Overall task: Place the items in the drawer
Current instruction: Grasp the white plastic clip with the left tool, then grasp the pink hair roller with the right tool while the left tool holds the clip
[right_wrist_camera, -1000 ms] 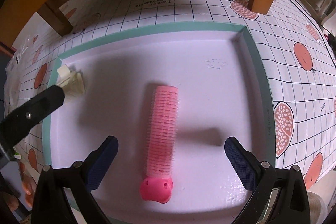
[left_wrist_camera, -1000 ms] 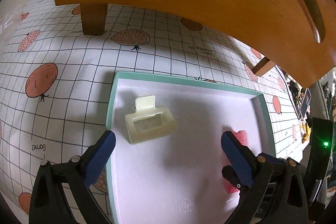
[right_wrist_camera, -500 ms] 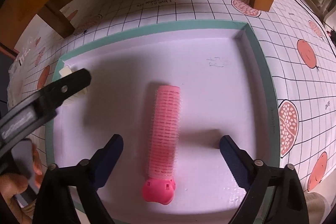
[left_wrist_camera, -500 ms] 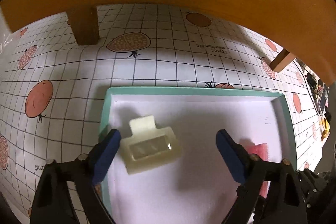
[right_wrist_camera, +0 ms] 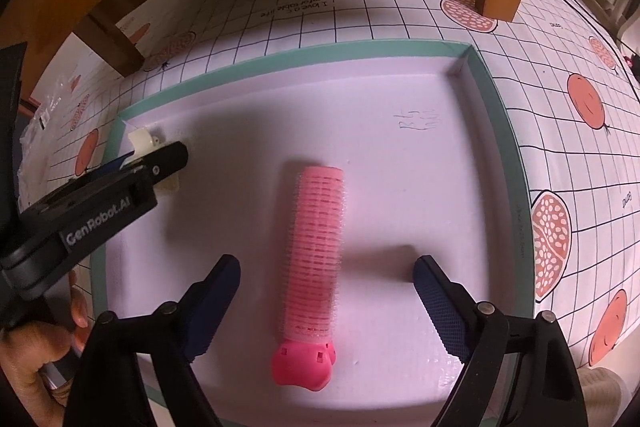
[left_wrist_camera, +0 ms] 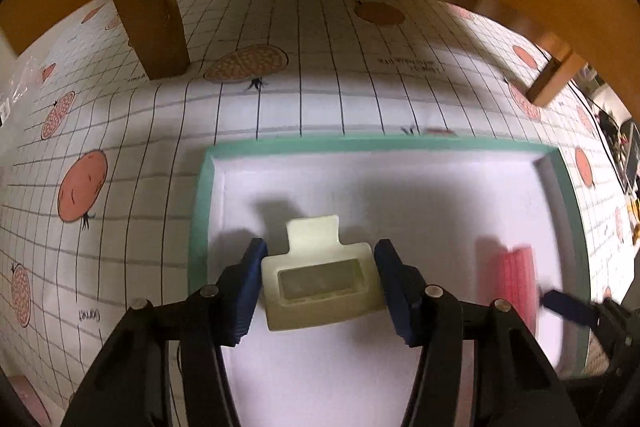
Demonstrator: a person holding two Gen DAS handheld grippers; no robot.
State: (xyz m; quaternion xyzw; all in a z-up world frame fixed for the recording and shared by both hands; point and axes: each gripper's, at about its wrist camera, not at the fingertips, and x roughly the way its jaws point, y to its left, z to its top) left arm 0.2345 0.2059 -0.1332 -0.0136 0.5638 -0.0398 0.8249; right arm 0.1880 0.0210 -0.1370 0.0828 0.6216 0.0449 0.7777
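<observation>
Hair clip (left_wrist_camera: 320, 285) between closing left gripper (left_wrist_camera: 320, 283) pads; right gripper (right_wrist_camera: 326, 303) spread astride roller (right_wrist_camera: 318, 251).

"GenRobot.AI" runs along the left gripper (right_wrist_camera: 158, 163) arm (tablecloth (right_wrist_camera: 304, 7) print reads upside down).

I note both grippers share one build: the left gripper (left_wrist_camera: 320, 283) and right gripper (right_wrist_camera: 326, 287) have black angular arms, silver pivot screws and ribbed dark-blue pads (right_wrist_camera: 438, 301). White "GenRobot.AI" lettering (right_wrist_camera: 98, 225) marks the left gripper's housing.
</observation>
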